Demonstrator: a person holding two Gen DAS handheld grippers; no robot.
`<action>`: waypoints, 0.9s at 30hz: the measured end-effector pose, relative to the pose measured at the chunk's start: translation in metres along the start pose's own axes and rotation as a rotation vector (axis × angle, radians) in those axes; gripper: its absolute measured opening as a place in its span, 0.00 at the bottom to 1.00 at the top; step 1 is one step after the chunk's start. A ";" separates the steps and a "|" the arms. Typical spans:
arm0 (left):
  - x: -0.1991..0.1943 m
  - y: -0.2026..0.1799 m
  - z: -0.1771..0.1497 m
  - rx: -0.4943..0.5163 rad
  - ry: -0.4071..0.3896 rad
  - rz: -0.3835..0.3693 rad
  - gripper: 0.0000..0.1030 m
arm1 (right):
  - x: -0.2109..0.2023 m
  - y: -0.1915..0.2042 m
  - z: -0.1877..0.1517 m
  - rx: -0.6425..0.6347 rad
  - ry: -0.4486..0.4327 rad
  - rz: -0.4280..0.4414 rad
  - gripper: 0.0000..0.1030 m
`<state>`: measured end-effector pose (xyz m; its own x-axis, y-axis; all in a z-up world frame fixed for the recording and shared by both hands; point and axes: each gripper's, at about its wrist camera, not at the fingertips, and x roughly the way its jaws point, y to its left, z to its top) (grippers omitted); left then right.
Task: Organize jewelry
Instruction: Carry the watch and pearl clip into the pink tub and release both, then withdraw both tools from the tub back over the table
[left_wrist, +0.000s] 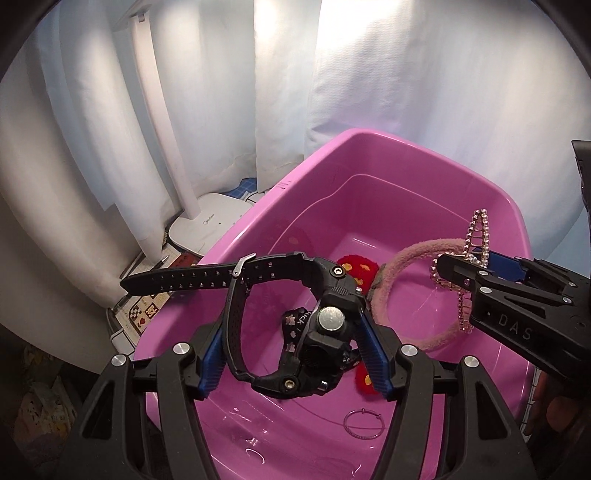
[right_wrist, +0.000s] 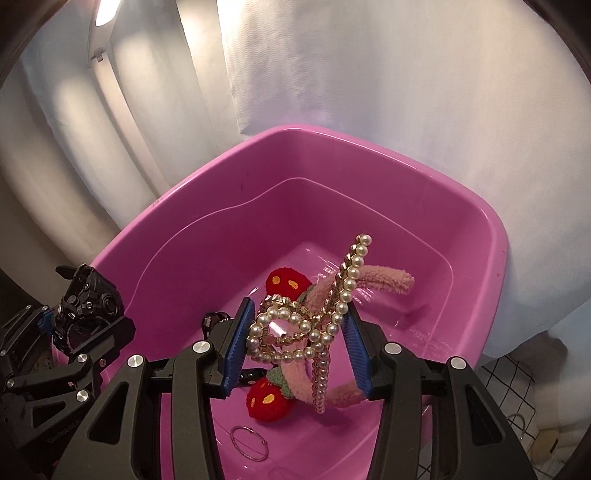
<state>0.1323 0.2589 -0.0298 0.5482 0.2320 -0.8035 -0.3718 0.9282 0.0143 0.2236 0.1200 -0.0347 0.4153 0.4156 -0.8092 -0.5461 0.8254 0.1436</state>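
With headband (right_wrist: 373, 282), thin ring (right_wrist: 248, 447) already in pink tub (left_wrist: 369, 147): left gripper (left_wrist: 291, 354) clamped on watch (left_wrist: 325, 332); right gripper (right_wrist: 295, 347) clamped on pearl clip (right_wrist: 295, 332); both above tub, release pending.

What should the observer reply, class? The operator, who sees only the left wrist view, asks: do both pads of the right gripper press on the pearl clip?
Observer: Yes. The right wrist view shows the right gripper with both blue pads against the pearl clip, at its looped pearl part.
Operator: Where does the pink headband end?
Observer: The pink headband has a free tip that points toward the far right corner of the pink tub, clear of the wall.
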 end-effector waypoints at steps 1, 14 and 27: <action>0.001 0.000 0.000 -0.002 0.006 0.001 0.61 | 0.001 0.001 0.001 0.001 0.003 -0.008 0.45; -0.011 -0.002 0.001 0.006 -0.026 0.028 0.79 | -0.012 -0.005 0.000 0.023 -0.020 -0.042 0.57; -0.018 -0.005 -0.006 0.018 -0.031 0.031 0.79 | -0.024 -0.008 -0.005 0.037 -0.038 -0.044 0.57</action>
<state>0.1201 0.2481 -0.0195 0.5598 0.2689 -0.7838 -0.3753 0.9256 0.0495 0.2146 0.1020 -0.0193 0.4664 0.3922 -0.7929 -0.4995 0.8565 0.1299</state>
